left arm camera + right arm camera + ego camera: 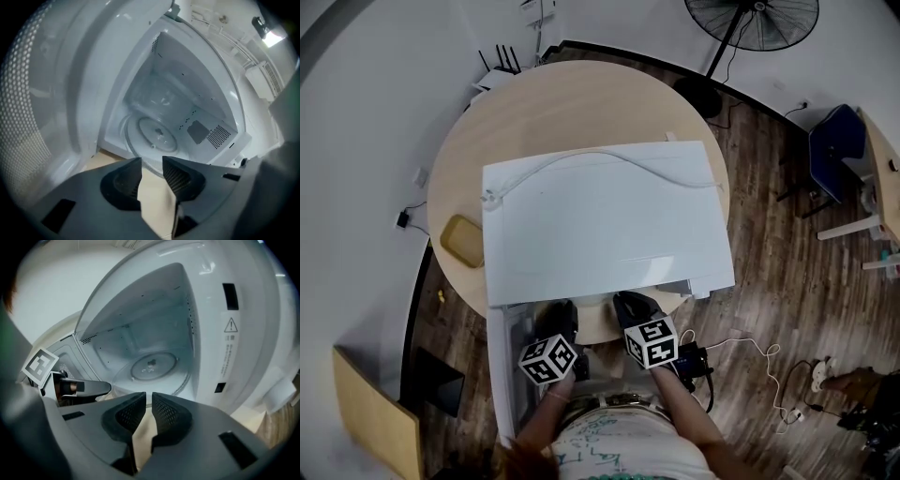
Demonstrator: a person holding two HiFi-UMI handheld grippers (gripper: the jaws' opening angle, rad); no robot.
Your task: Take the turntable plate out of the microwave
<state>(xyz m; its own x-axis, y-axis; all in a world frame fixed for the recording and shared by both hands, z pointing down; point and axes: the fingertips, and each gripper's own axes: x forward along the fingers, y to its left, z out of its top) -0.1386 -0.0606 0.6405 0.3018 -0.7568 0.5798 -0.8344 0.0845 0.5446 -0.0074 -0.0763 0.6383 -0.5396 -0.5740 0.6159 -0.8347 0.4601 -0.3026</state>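
The white microwave point(600, 216) stands on a round wooden table, its door point(502, 375) swung open to the left. Inside, the clear glass turntable plate point(157, 133) lies flat on the cavity floor; the right gripper view also shows the plate point(152, 366). My left gripper point(152, 166) is just outside the opening, short of the plate's near rim, its jaws apart with nothing between them. My right gripper point(149, 399) hovers beside it, its jaws a narrow slit apart and empty. From the head view both grippers, left point(561, 323) and right point(630, 307), point into the opening.
The open door point(42, 117) fills the left side by my left gripper. The microwave's front frame point(234, 333) stands to the right of my right gripper. A tan pad point(461, 240) lies on the table point(534, 103). A white cable point(609, 159) lies on the microwave's top.
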